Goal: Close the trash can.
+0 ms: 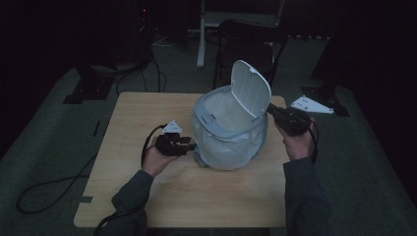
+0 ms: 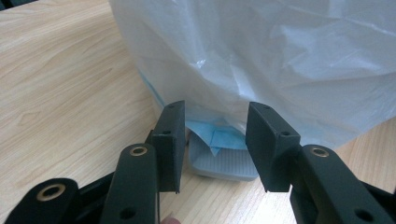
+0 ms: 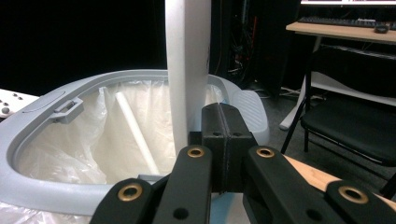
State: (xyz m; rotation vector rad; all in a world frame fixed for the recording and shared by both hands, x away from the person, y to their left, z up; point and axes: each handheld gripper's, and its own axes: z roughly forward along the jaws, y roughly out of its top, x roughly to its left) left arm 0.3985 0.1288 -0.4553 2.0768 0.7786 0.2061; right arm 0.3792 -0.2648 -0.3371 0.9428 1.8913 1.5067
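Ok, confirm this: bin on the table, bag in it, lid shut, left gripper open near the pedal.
Not quite: the lid is up, not shut, as the high view shows. The rest holds: the bin sits on the table with the bag in it, and the left gripper is open near the pedal.

Black folding chair [image 1: 251, 46] beyond table; perhaps a keyboard [image 3: 337, 21] on desk [image 3: 341, 30].
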